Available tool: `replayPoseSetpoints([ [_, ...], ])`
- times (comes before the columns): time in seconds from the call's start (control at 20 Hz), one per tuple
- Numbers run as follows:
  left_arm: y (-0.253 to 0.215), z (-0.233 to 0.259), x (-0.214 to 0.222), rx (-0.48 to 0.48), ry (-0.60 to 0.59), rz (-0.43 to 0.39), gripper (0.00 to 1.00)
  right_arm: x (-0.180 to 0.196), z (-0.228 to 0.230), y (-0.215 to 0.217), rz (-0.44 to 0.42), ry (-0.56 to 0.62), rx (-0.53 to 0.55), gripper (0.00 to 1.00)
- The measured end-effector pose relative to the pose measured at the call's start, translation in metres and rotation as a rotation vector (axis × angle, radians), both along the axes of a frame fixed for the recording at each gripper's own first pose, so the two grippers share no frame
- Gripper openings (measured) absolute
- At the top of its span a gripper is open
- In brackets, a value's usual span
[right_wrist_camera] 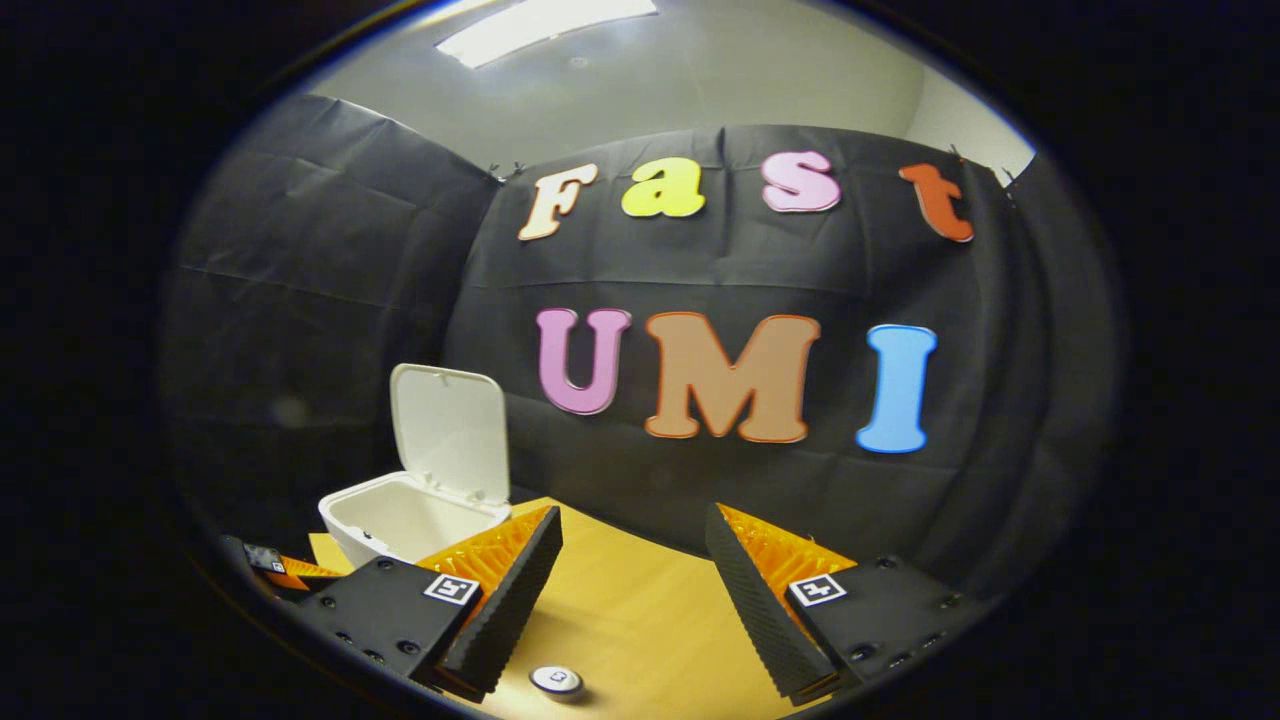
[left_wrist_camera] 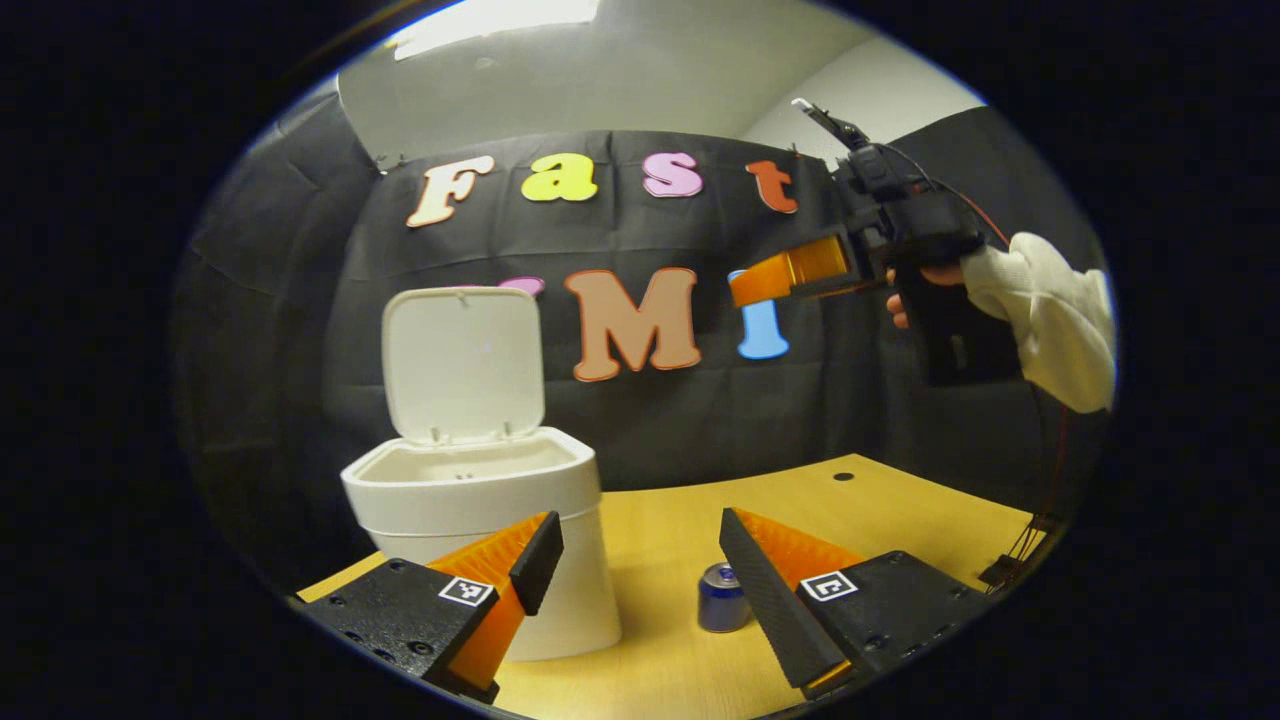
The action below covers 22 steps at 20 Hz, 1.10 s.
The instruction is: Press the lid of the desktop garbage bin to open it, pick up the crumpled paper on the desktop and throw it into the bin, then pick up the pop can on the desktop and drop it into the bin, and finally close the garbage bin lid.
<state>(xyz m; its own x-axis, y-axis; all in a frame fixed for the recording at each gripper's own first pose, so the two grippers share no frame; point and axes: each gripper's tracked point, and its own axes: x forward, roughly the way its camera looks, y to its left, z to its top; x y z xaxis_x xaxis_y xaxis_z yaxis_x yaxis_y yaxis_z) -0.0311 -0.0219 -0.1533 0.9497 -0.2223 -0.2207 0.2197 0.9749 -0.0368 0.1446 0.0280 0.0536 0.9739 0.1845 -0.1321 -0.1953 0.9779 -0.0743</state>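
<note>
Moving to the pop can (left_wrist_camera: 723,598) step: bin (left_wrist_camera: 480,500) lid (left_wrist_camera: 465,362) up, both hand-held grippers empty and spread; I'd lower left hand-held gripper (left_wrist_camera: 640,560) around it.

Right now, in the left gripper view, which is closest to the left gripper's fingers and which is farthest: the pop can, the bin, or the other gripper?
1. Pop can: on the desk, just ahead between the left gripper fingers.
2. Garbage bin: standing to the left, lid up, a bit farther back.
3. Right gripper: held high at upper right, farthest.
</note>
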Motion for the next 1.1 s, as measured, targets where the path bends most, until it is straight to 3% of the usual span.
replayPoseSetpoints([
  [0.2, -0.040, -0.049, 0.018, -0.003, 0.038, -0.114, 0.95, -0.044, 0.004, -0.069, -0.193, 0.013, 0.003, 0.96],
  [0.3, -0.052, -0.077, 0.027, -0.016, 0.067, -0.118, 0.95, -0.069, 0.001, -0.096, -0.285, 0.029, 0.003, 1.00],
  [0.35, -0.056, -0.089, 0.030, -0.020, 0.086, -0.118, 0.95, -0.081, 0.000, -0.106, -0.325, 0.038, 0.007, 0.96],
  [0.4, -0.061, -0.103, 0.035, -0.016, 0.105, -0.117, 0.95, -0.092, -0.004, -0.114, -0.362, 0.047, 0.013, 1.00],
  [0.5, -0.070, -0.129, 0.042, 0.002, 0.153, -0.125, 0.95, -0.114, -0.009, -0.127, -0.422, 0.067, 0.047, 0.96],
  [0.7, -0.082, -0.160, 0.052, -0.003, 0.205, -0.145, 0.95, -0.138, -0.003, -0.129, -0.472, 0.057, 0.152, 0.96],
  [1.1, -0.092, -0.220, 0.045, 0.035, 0.341, -0.149, 0.95, -0.162, -0.006, -0.152, -0.567, 0.068, 0.149, 0.96],
])
